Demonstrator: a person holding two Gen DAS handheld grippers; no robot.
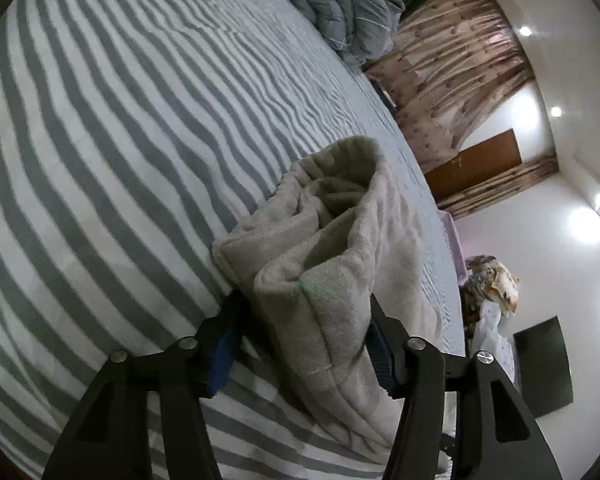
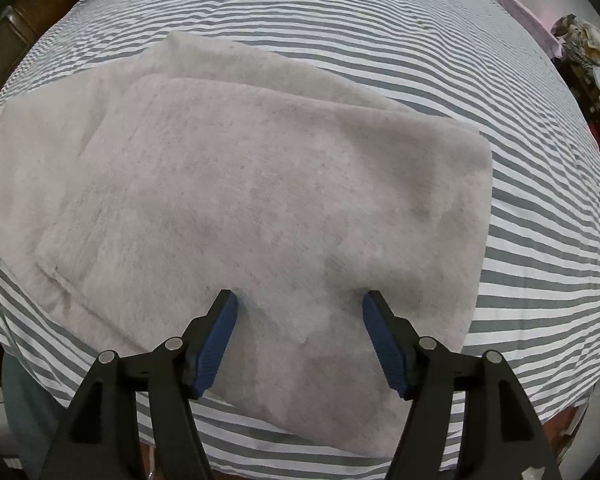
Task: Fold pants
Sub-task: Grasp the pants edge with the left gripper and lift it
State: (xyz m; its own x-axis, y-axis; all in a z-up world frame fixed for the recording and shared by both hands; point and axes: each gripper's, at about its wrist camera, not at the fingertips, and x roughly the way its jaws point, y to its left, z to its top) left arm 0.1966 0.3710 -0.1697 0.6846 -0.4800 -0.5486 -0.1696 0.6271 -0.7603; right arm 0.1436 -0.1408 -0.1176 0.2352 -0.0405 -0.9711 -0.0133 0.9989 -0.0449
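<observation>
The pants are light beige fleece. In the right wrist view they (image 2: 236, 184) lie flat on the striped bed, folded into a broad rectangle with layered edges. My right gripper (image 2: 298, 300) hovers over their near edge, jaws wide apart and empty. In the left wrist view a bunched, thick fold of the pants (image 1: 324, 248) rises between the fingers of my left gripper (image 1: 304, 308). The jaws stand wide, with the cloth filling the gap between the blue pads; whether they press on it does not show.
The bed (image 1: 120, 128) has a grey and white striped cover. A rumpled grey duvet (image 1: 340, 4) lies at its far end. A pile of clothes (image 1: 492, 280) sits beyond the bed's right edge, also in the right wrist view (image 2: 584, 52).
</observation>
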